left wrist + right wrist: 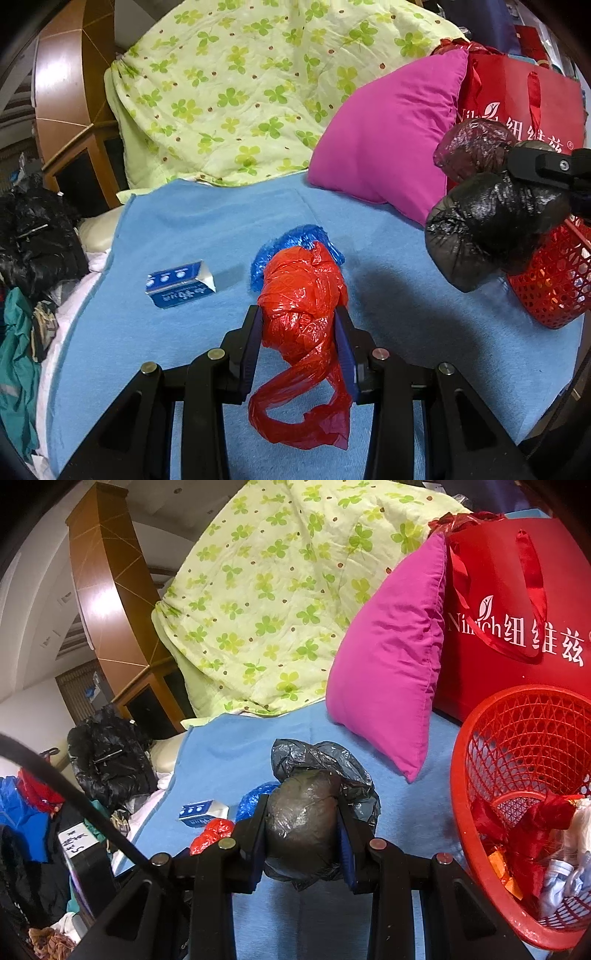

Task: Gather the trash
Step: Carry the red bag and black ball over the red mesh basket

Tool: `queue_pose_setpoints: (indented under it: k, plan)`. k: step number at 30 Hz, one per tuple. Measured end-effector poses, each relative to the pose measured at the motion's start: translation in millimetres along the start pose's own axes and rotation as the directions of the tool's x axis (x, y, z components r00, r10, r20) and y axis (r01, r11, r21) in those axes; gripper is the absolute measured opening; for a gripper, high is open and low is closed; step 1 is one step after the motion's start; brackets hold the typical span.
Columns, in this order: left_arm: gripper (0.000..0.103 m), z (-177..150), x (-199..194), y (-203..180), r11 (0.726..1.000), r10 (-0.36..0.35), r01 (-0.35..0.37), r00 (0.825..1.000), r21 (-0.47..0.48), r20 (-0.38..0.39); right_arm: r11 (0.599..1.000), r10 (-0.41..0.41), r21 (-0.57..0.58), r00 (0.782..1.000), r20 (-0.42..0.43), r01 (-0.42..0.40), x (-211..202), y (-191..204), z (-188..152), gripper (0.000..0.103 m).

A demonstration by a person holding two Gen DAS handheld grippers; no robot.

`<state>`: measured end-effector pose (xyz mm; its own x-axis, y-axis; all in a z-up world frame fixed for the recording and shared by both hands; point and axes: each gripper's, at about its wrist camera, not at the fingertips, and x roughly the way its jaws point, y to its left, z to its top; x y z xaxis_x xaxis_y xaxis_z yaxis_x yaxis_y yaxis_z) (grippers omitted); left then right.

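Red gift bag (517, 602), white lettering "纽维兹", behind red basket (461, 775).

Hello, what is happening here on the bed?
A person is collecting trash with two handheld tools. The left tool grips a crumpled red plastic bag on the blue blanket. The right tool holds a dark plastic bundle near the red basket, which already contains trash.

Left gripper (299, 332) sits on the blanket (192, 229), a crumpled bag (303, 306) between its fingers, a second bag (295, 240) just beyond, a carton (181, 283) ahead-left. Right gripper (301, 834) holds a bagged bundle (301, 827) off the blanket; the basket (517, 746) is to its right, a pillow (391, 657) ahead-right.
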<state>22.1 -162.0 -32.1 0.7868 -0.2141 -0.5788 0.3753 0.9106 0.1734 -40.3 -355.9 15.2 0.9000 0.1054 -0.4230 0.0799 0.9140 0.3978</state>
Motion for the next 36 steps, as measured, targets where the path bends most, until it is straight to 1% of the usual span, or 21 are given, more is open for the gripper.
queue_pose_setpoints:
  k: [7,14,21,36]
  plan:
    - [0.04,7.3,-21.4,-1.9,1.0,0.021,-0.021,1.0,0.001,0.015,0.999,0.019,0.025,0.998,0.052,-0.02,-14.9,-3.0,5.5,0.035]
    - [0.04,25.4,-43.6,-15.2,0.999,0.031,-0.034,0.997,0.041,0.07,0.995,0.05,0.077,0.992,0.113,-0.059,-35.4,-14.5,11.0,0.035]
    - [0.04,34.2,-55.8,-33.4,0.996,0.019,-0.027,0.995,0.084,0.095,0.989,0.079,0.103,0.975,0.208,-0.102,-61.5,-26.7,17.5,0.035]
    - [0.04,52.2,-70.4,-67.2,0.988,-0.012,-0.009,0.991,0.152,0.137,0.985,0.053,0.137,0.948,0.314,-0.101,-97.7,-54.1,22.9,0.035]
